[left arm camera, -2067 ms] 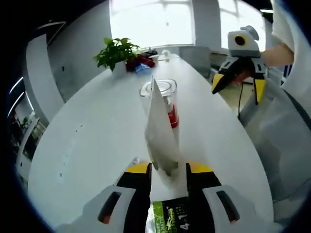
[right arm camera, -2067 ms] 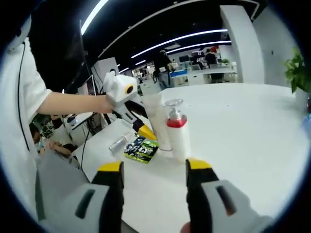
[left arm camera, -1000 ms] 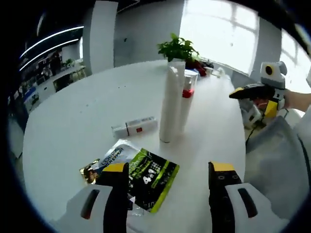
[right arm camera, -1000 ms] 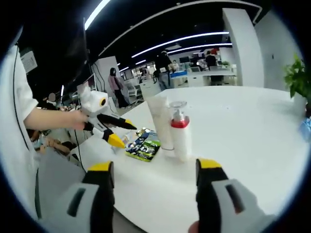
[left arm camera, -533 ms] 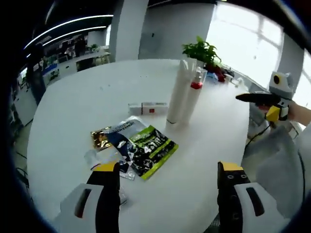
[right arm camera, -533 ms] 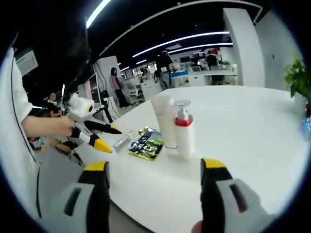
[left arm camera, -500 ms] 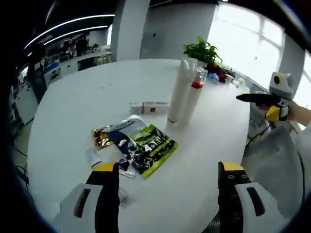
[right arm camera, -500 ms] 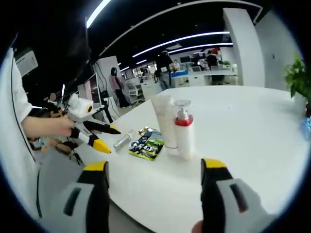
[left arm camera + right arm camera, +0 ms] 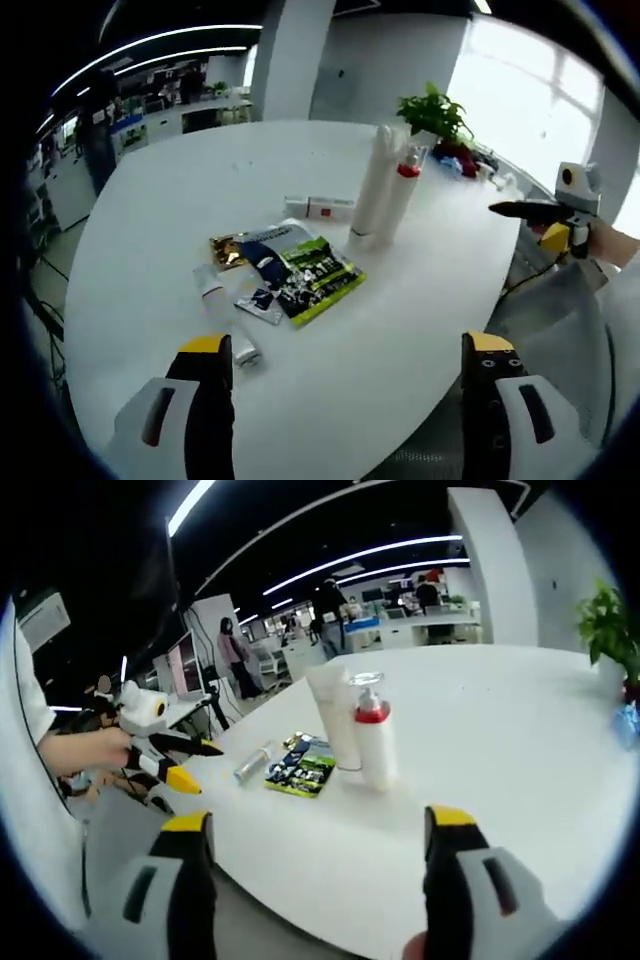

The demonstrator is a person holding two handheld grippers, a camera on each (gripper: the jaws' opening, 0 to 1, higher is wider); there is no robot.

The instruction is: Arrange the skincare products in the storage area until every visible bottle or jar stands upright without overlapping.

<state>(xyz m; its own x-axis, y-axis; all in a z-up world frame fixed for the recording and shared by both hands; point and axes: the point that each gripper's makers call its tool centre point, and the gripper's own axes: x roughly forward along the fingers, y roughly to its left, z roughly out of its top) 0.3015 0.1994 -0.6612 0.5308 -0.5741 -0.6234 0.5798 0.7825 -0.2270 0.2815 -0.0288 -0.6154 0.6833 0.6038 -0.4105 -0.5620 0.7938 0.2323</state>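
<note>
A tall white tube (image 9: pixel 371 188) stands upright on the white table (image 9: pixel 150 210), touching a white pump bottle with a red collar (image 9: pixel 398 196). In front of them lie a white box (image 9: pixel 320 208), a pile of green and dark sachets (image 9: pixel 298 274) and a small clear bottle (image 9: pixel 212 297) on its side. My left gripper (image 9: pixel 348 352) is open and empty, well back from the table edge. My right gripper (image 9: pixel 318 825) is open and empty too, facing the tube (image 9: pixel 330 722), the pump bottle (image 9: pixel 373 742), the sachets (image 9: pixel 299 765) and the lying bottle (image 9: pixel 254 763).
A potted plant (image 9: pixel 434 112) stands at the far end of the table, with red and blue items beside it. The right gripper (image 9: pixel 552 212) is off the table's right edge; the left gripper (image 9: pixel 163 758) is off its left edge. People stand among desks behind.
My left gripper has let go of the white tube and opened wide. Both grippers have drawn back from the table; the tube stays standing by the pump bottle.
</note>
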